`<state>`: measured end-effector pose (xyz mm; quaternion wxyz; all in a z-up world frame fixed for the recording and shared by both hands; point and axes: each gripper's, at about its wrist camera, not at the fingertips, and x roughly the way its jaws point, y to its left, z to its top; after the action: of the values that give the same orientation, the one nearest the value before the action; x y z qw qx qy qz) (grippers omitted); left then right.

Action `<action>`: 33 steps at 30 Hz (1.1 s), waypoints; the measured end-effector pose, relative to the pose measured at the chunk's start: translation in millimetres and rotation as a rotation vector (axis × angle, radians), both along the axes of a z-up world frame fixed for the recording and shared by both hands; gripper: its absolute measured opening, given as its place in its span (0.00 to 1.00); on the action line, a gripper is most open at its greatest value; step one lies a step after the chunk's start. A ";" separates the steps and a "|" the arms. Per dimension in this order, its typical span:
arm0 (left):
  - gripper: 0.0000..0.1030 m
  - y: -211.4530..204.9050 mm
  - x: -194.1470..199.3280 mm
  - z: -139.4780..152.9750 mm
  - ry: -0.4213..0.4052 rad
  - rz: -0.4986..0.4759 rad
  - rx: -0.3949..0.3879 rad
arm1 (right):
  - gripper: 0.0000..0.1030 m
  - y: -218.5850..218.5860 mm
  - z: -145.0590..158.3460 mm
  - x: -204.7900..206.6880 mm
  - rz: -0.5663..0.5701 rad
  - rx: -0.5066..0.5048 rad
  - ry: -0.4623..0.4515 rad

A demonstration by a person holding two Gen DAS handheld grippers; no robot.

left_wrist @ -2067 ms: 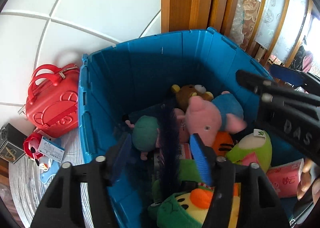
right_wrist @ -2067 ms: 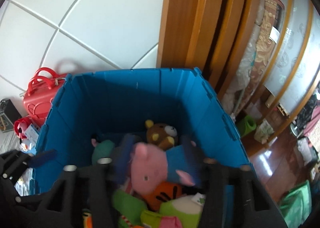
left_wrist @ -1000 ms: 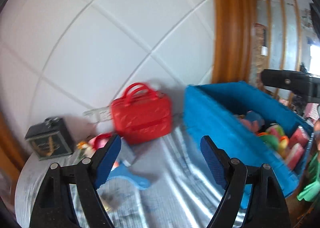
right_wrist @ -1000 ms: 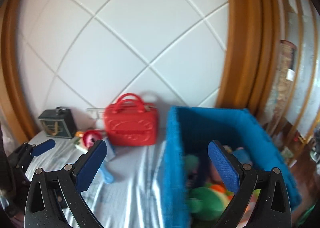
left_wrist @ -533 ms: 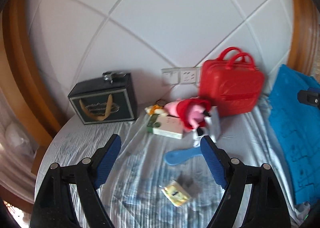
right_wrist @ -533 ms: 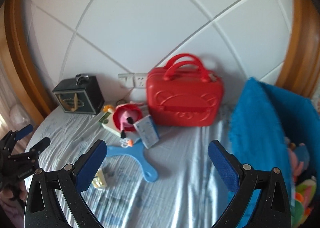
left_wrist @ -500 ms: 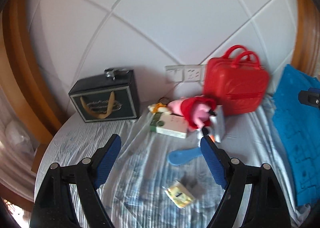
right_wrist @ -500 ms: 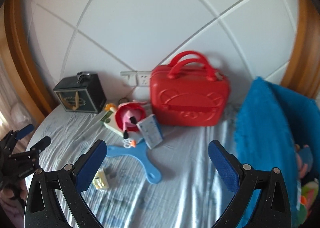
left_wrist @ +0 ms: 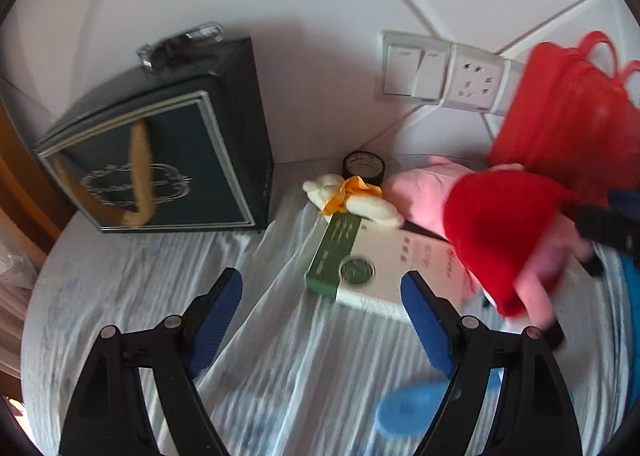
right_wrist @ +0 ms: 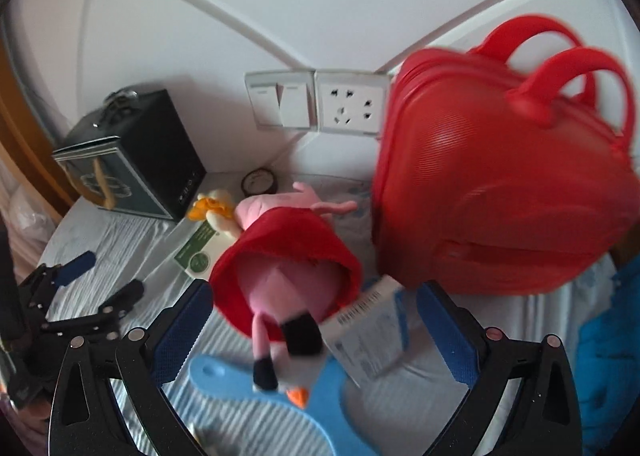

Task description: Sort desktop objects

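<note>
We have both grippers down among the clutter on the table (left_wrist: 120, 280), which is covered with a striped cloth. The right gripper (right_wrist: 312, 316) has its fingers spread wide and empty, and the pink plush pig in the red dress (right_wrist: 280, 268) lies between them, feet toward us. The left gripper (left_wrist: 320, 304) is also spread and empty, facing the green-and-white box (left_wrist: 360, 272) that the pig's head partly rests on.

We judge the step in hand to be picking up the pig with the right gripper, presumably for the blue bin (right_wrist: 608, 356) at the right edge. To do it well, we want the fingers to close on the body under the dress rather than on loose red fabric, which would slip. The thin legs are a poor hold as well.

We should watch the barcoded packet (right_wrist: 368, 336) leaning against the pig and the blue plastic paddle (right_wrist: 256, 392) under its feet, since a low pinch could catch either one. The red case (right_wrist: 500, 184) stands just beside the pig, so we lift straight up before swinging right. The left gripper can steady the box if it drags along with the plush.
</note>
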<state>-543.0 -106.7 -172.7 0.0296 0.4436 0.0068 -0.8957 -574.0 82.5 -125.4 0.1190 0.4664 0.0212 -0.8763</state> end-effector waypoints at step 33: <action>0.79 -10.1 64.0 -23.2 -0.065 -0.038 0.000 | 0.81 47.7 -54.5 87.9 0.089 -0.062 -0.148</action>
<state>-479.0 -116.8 -195.8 0.0129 0.4724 -0.0028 -0.8813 -486.1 130.2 -179.9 0.1736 0.5245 0.0058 -0.8335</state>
